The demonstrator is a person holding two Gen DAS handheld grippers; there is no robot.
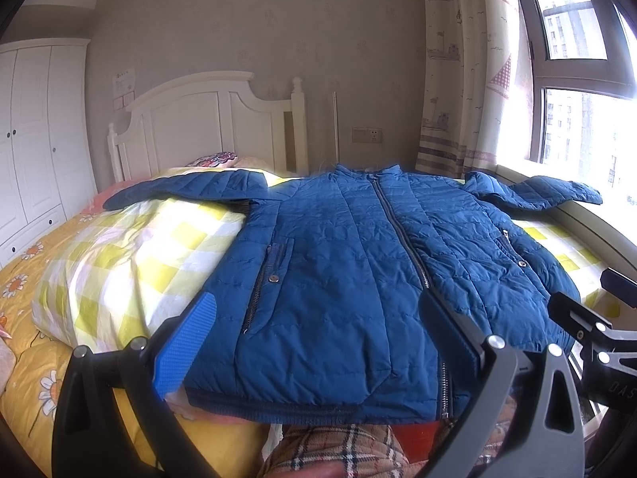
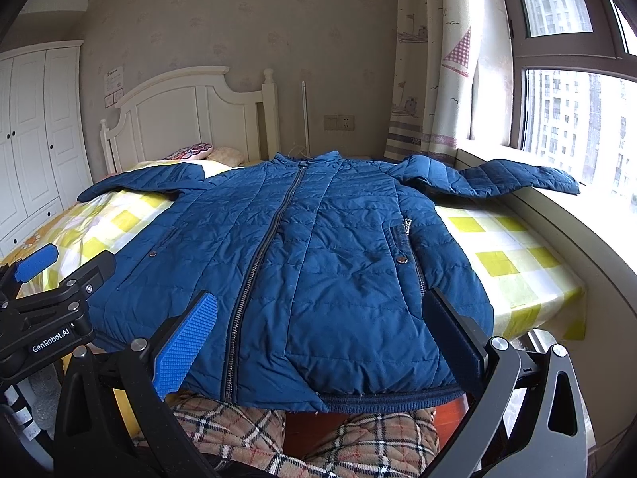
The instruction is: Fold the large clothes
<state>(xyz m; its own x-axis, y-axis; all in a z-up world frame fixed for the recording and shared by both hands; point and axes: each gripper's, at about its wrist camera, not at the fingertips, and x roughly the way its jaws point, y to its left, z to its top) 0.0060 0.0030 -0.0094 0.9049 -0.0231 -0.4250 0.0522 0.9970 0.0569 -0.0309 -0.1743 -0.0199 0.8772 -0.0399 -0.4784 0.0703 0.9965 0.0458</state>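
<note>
Left wrist view looks across a blue quilted puffer jacket (image 1: 350, 263) spread flat, front up, on a yellow-and-white checked bedsheet (image 1: 131, 255), its ribbed hem hanging just past the near edge of the bed. Both sleeves are spread outward; the far one on the window side rests on the pale window ledge (image 2: 597, 215). The left gripper (image 1: 318, 342) is released, its jaws spread wide over the near left half of the jacket, holding nothing; one finger carries a blue ridged rubber pad (image 1: 185, 348), the other shows only its dark back. In the right wrist view the right gripper (image 2: 322, 338) is likewise released and empty, straddling the hem right of the grey metal zipper (image 2: 258, 263) that runs up the middle of the jacket. Open sheet lies on both sides of the jacket, wider on the left; the bed ends at a white wooden headboard (image 1: 207, 119) with a white panelled wardrobe (image 1: 36, 135) beyond its left side. A patterned curtain (image 2: 434, 59) hangs beside the window. Stitched panels give the jacket a puffed, creased surface, with snap-buttoned zip pockets on each side. White lettering on the left gripper's black body, seen from the right wrist, reads "GenRobot.AI". Plaid padded fabric (image 2: 247, 434) on the person's legs fills the bottom edge.
</note>
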